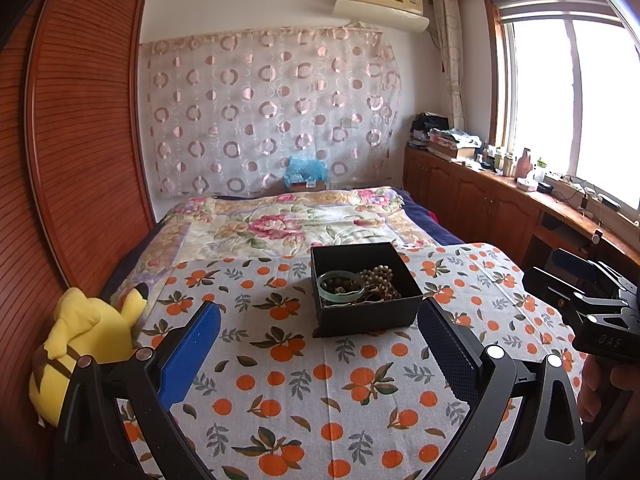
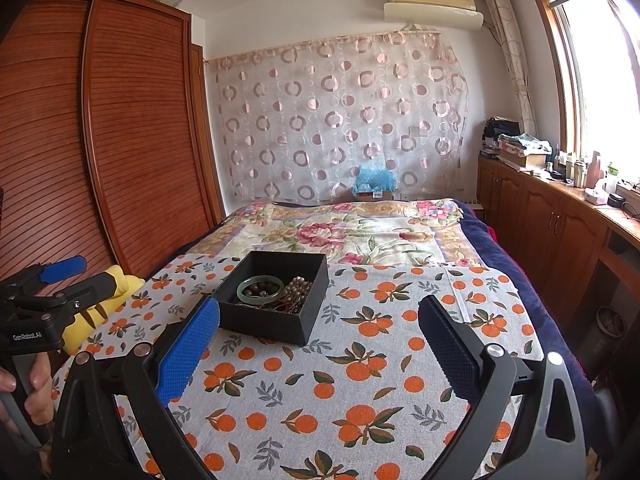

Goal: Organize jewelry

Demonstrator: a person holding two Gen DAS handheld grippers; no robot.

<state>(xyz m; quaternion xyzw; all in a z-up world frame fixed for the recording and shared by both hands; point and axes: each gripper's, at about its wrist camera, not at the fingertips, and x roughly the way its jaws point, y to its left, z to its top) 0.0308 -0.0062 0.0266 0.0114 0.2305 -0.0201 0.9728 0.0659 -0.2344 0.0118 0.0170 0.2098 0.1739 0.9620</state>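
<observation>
Jewelry (image 1: 360, 286) heaped in black box (image 1: 366, 316) near far edge of orange-print cloth (image 1: 280, 380). Left gripper (image 1: 320, 354) and right gripper (image 2: 318, 354) both spread wide, gripping nothing.

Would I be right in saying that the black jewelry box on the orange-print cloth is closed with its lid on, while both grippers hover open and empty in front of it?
Not quite: the black jewelry box is open with no lid on it, and the left wrist view shows a green bangle and beads inside. The rest holds: it sits on the orange-print cloth, and the left gripper and right gripper are open and empty.
</observation>
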